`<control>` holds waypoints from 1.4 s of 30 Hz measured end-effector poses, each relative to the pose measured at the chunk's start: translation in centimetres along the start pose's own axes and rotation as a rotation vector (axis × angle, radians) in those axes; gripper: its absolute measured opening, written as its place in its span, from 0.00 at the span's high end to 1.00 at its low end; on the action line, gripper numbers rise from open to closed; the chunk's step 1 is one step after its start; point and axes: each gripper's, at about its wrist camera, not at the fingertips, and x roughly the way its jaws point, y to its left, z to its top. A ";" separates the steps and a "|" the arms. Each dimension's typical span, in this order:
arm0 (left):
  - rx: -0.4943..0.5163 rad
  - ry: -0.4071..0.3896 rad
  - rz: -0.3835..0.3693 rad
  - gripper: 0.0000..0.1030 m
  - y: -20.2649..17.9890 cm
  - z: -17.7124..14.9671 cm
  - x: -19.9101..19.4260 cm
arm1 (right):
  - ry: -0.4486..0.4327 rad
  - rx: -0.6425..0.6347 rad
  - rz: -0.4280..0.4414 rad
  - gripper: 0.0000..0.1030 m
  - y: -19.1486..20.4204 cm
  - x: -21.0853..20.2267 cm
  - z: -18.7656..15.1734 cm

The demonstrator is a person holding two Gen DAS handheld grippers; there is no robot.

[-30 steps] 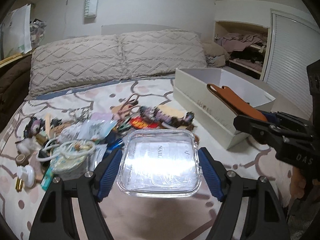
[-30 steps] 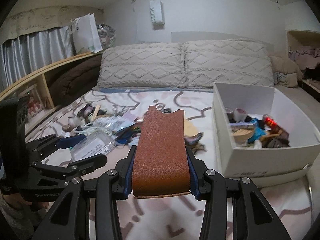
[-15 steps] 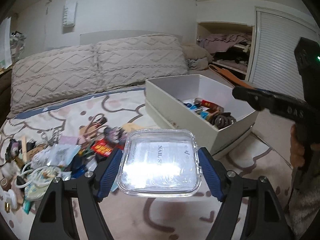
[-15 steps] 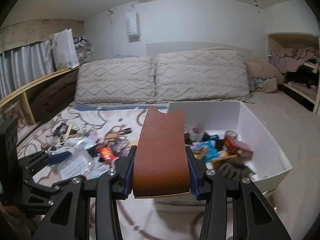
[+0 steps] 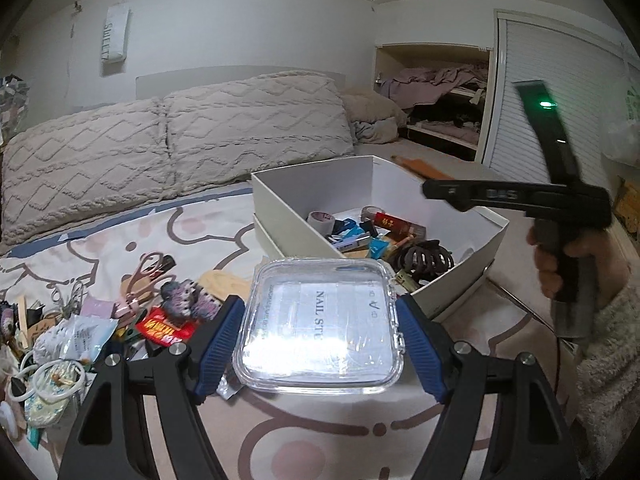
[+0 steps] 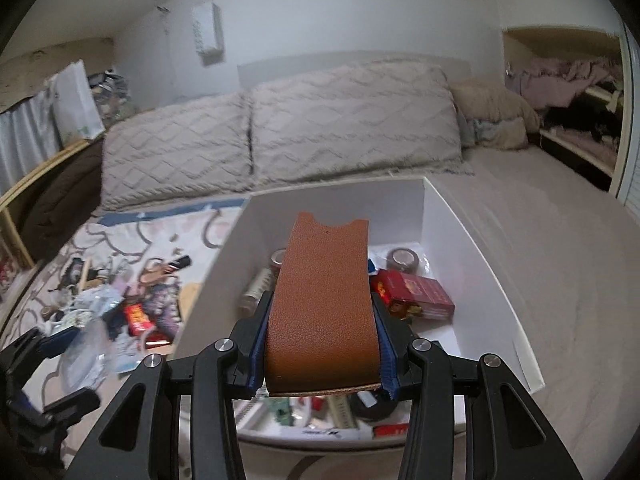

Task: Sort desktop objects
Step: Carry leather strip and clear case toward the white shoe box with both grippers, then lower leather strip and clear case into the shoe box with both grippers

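Observation:
My left gripper (image 5: 320, 344) is shut on a clear plastic nail-sticker box (image 5: 320, 328), held flat above the bedspread just in front of the white sorting box (image 5: 288, 216). My right gripper (image 6: 322, 348) is shut on a brown leather pouch (image 6: 324, 300), which hangs over the inside of the white box (image 6: 472, 248). That box holds tape rolls, a red packet (image 6: 416, 292) and other small things. From the left wrist camera, the right gripper's black body (image 5: 520, 196) and the leather pouch's tip (image 5: 416, 166) show above the box's far right side.
A pile of loose small items (image 5: 100, 320) lies on the patterned bedspread at the left, with scissors (image 5: 148, 268) among them. Two beige pillows (image 5: 172, 144) line the head of the bed. A person's hand in a fuzzy sleeve (image 5: 608, 320) grips the right tool.
Both grippers have swung right toward the white box, each keeping its hold. The leather pouch now hangs over the box's inside; the clear box is nearer its front corner.

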 end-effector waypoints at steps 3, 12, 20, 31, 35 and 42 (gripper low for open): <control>0.007 -0.001 -0.002 0.25 -0.6 0.4 0.6 | 0.057 0.018 -0.005 0.56 -0.6 1.8 0.5; -0.003 -0.009 -0.010 0.25 -1.6 1.5 1.9 | 0.225 0.025 -0.025 0.56 -0.7 5.0 0.5; -0.027 -0.028 -0.023 0.25 -2.1 3.3 2.3 | 0.332 -0.012 -0.009 0.56 -0.1 5.9 -0.4; -0.069 -0.048 -0.031 0.25 -2.5 6.3 2.8 | 0.388 -0.075 0.044 0.56 0.9 6.5 -1.4; -0.067 -0.056 -0.021 0.25 -2.7 7.0 3.1 | 0.417 -0.076 0.068 0.44 0.8 6.5 -1.8; -0.055 -0.037 -0.019 0.25 -3.5 7.7 4.5 | 0.339 -0.072 0.090 0.04 0.2 4.6 -1.7</control>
